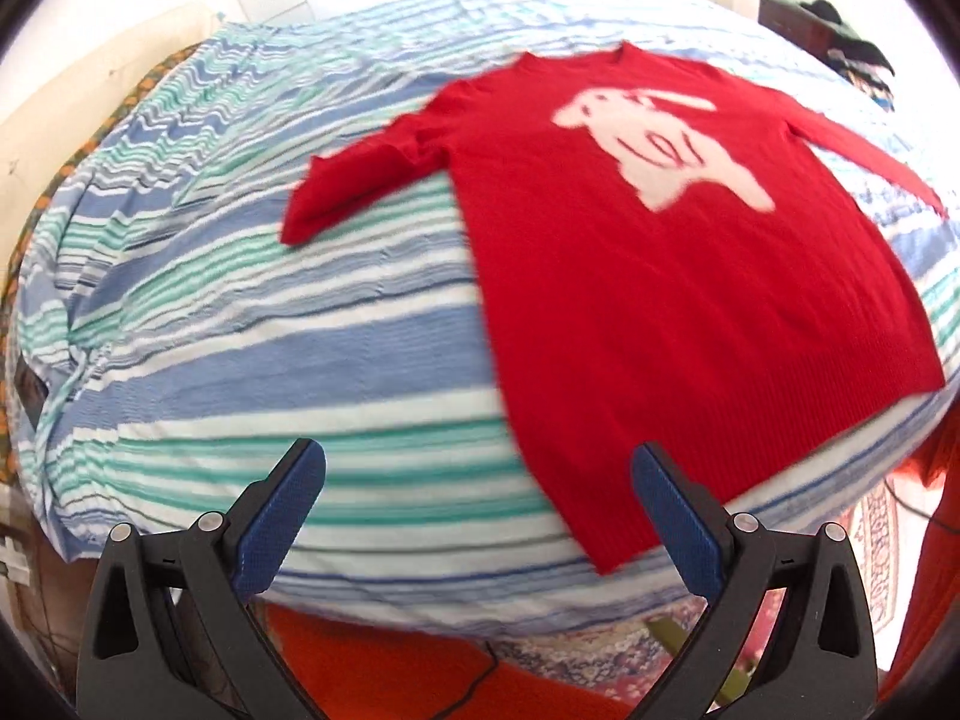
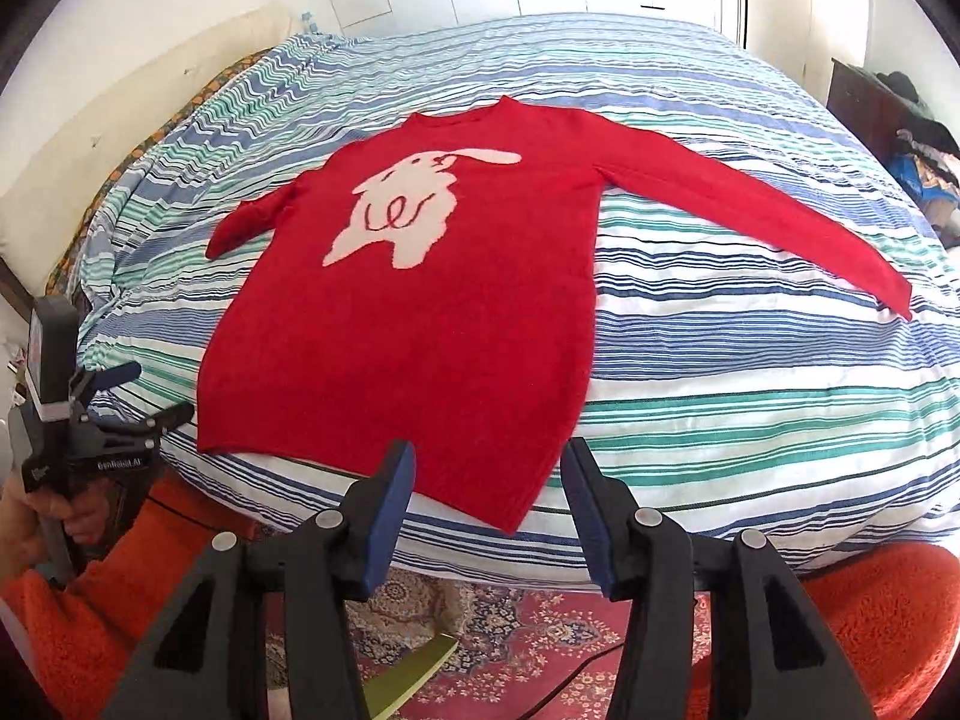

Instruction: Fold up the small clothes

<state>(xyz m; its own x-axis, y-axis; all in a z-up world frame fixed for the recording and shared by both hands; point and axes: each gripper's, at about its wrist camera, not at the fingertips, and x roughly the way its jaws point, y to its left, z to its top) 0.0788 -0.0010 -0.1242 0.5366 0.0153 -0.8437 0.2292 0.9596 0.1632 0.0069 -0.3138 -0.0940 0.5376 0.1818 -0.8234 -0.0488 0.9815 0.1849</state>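
A red sweater [image 2: 414, 324] with a pale animal motif lies flat on the striped bed [image 2: 750, 372], sleeves spread, just beyond both grippers. The right hand-held gripper [image 2: 489, 468] is released, empty, over its hem; the left hand-held gripper [image 1: 477, 468] likewise gapes, holding nothing.

Both cams look fwd and steeply down along their own gripper fingers, from the near edge of the bed [image 2: 750, 360]. Left wrist cam: close in, blurred, bed filling the frame, red sweater [image 1: 660, 300] pushed to right half. Right wrist cam: sits a bit further back, sweater [image 2: 408, 324] centre-left, left gripper [image 2: 129, 393] at lower left edge. Shared: sweater, striped cover, patterned rug [image 2: 528, 630] along the bottom.
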